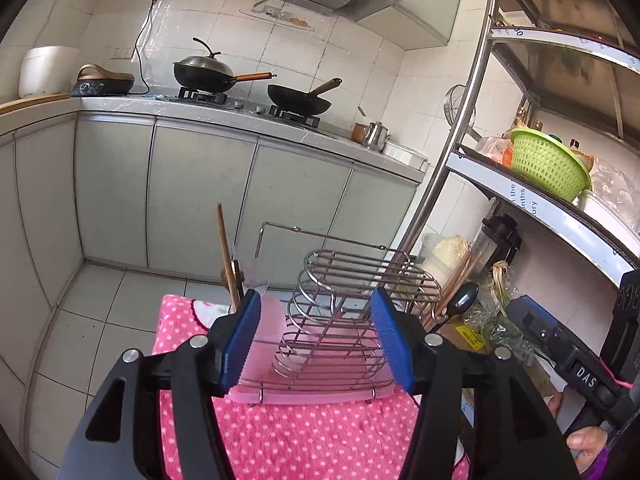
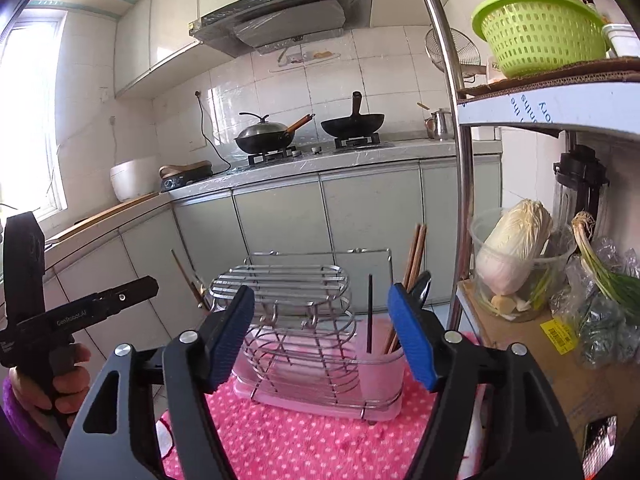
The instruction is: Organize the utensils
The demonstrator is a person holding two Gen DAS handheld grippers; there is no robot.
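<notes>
With both claws released and nothing between the pads, your left gripper [image 1: 316, 340] and right gripper [image 2: 322, 336] sit just short of the wire utensil rack [image 2: 304, 320]. Its pink drip tray [image 2: 316, 398] rests on the dotted pink cloth [image 2: 288, 444]; chopsticks [image 2: 414, 256] stand upright in the rack's right-hand cup.

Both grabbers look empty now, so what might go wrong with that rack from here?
1. The wire rack sits on a soft dotted cloth; a bump from either open gripper might tip it.
2. The chopsticks lean loosely in the cup; a knock could spill them.
</notes>
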